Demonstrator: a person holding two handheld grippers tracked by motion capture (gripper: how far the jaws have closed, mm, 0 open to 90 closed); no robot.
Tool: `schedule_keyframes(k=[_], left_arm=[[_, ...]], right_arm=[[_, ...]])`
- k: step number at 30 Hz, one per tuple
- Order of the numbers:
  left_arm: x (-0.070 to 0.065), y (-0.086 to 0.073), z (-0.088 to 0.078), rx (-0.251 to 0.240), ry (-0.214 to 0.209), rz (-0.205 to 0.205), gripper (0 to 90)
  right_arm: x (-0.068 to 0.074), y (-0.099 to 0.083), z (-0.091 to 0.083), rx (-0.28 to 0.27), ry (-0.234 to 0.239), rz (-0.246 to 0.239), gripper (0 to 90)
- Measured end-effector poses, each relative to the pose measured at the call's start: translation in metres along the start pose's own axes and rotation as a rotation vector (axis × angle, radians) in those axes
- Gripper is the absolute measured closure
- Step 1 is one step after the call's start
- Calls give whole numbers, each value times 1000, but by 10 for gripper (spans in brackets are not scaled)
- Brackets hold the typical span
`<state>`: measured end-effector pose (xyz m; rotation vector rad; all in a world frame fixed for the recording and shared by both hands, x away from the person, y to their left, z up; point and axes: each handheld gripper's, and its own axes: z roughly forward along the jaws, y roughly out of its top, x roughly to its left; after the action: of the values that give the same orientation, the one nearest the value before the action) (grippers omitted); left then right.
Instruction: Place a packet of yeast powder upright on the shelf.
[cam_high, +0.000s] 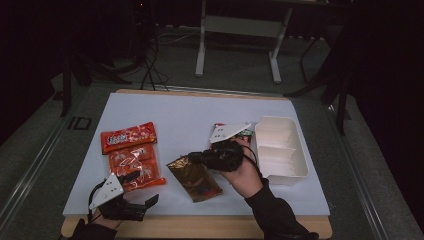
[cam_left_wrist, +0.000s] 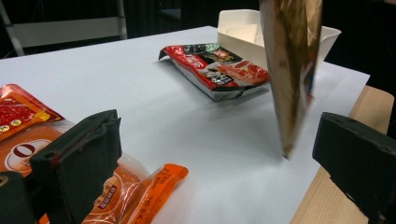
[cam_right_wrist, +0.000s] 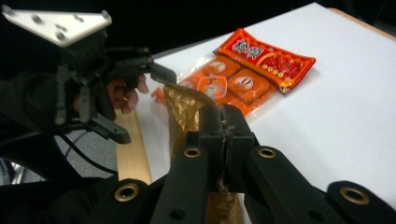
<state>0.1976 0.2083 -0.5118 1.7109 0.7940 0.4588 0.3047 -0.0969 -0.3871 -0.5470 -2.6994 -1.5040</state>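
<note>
At the lower left of the high view your left claw (cam_high: 142, 192) sits spread wide and empty at the table (cam_high: 180, 112) edge, beside the orange snack packs (cam_high: 134, 162). Just right of them, in the lower middle, your right claw (cam_high: 191, 158) is pressed together on the top edge of the gold pouch (cam_high: 195, 179), which hangs off the table. That pinch is thin: a quick swing could let it slip. At centre right, the pouch could snag the white tray (cam_high: 299, 150) rim.
</note>
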Motion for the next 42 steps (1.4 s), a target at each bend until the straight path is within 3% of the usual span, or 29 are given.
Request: schedule_keyframes(k=[17,27,42], left_arm=[[0,0,0,1,-5,-12,18],[0,-1,0,1,-6,-15,18],[0,-1,2,4,-12,-22,18]], right_arm=[[-13,27,-39,-106,-33,16,888],[-44,33,-74,-153,-119,66,888],[-87,23,-116,-228,-229,136,887]])
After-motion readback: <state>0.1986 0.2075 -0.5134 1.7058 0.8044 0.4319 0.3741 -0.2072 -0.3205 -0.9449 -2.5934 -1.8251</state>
